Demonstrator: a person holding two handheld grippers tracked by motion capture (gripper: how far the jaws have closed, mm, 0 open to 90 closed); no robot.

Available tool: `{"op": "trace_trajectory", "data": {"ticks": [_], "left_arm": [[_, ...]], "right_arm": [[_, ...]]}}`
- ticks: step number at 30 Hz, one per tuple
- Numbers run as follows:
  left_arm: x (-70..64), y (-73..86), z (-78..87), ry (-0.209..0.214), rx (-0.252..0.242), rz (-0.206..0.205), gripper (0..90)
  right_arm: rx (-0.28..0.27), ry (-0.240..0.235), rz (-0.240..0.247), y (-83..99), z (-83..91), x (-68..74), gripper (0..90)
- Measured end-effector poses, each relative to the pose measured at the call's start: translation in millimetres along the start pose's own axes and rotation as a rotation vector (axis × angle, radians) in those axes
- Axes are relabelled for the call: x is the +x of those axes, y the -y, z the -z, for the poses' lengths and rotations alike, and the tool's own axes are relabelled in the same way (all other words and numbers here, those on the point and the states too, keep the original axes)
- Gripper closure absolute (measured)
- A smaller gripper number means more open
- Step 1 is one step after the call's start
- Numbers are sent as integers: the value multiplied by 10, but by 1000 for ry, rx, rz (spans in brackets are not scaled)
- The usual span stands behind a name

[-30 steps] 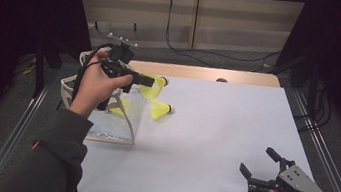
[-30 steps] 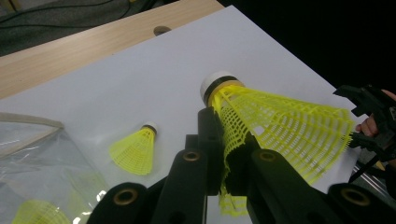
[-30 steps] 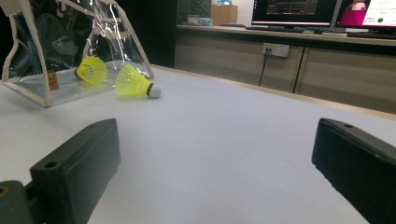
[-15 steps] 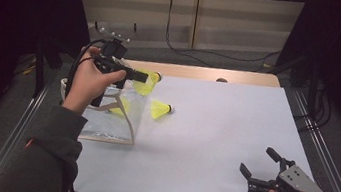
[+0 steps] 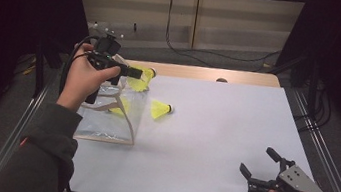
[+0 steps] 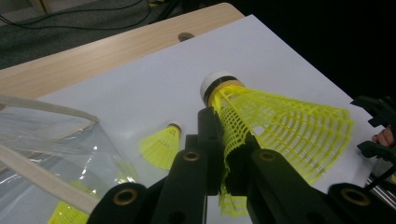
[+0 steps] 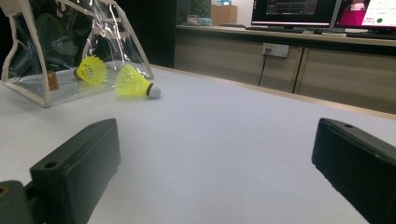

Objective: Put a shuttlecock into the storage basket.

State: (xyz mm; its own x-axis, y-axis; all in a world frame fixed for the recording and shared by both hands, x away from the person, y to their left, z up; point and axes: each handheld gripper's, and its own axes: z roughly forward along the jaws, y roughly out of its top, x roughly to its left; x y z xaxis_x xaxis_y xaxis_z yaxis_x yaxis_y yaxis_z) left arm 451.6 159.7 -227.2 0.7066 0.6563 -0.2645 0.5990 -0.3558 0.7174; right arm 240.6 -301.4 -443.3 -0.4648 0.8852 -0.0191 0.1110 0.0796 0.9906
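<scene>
The white surface (image 5: 214, 132) was seen spread across the high view, with a strip of bare wood along its far edge. At its left side a clear bag (image 5: 105, 117) with pale trim was standing, and a yellow shuttlecock (image 5: 119, 107) could be made out inside it. Above the bag's far end the left claw (image 5: 134, 73) was held raised in a hand (image 5: 82, 78). Its jaws were closed on the netted skirt of a second yellow shuttlecock (image 6: 280, 126), which was pinched near the cork so that the white cork pointed away from the claw and the skirt flared out to one side of the jaws. A third shuttlecock (image 5: 160, 109) was seen lying on its side on the surface, just beside the bag and apart from both claws, its cork turned away from the bag. At the near right corner the right claw (image 5: 262, 164) was held low over the surface with its jaws spread wide and nothing between them, well apart from the bag.
</scene>
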Motion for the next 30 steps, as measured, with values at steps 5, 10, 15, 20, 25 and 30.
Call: {"op": "trace_trajectory", "data": {"ticks": [5,10,15,20,25,30], "left_arm": [[42,-3,32,-9,-5,7,877],[79,-4,74,-24,-12,12,877],[117,5,116,-39,-22,17,876],[170,23,158,-50,-23,23,876],[231,39,201,-67,-30,35,876],[280,49,236,-85,-37,53,876]], "right_arm": [[0,-1,1,0,0,0,12],[1,-1,-1,0,1,0,11],[1,0,0,-1,1,1,11],[0,0,1,0,1,0,11],[0,1,0,0,1,0,11],[1,0,1,0,-1,2,12]]}}
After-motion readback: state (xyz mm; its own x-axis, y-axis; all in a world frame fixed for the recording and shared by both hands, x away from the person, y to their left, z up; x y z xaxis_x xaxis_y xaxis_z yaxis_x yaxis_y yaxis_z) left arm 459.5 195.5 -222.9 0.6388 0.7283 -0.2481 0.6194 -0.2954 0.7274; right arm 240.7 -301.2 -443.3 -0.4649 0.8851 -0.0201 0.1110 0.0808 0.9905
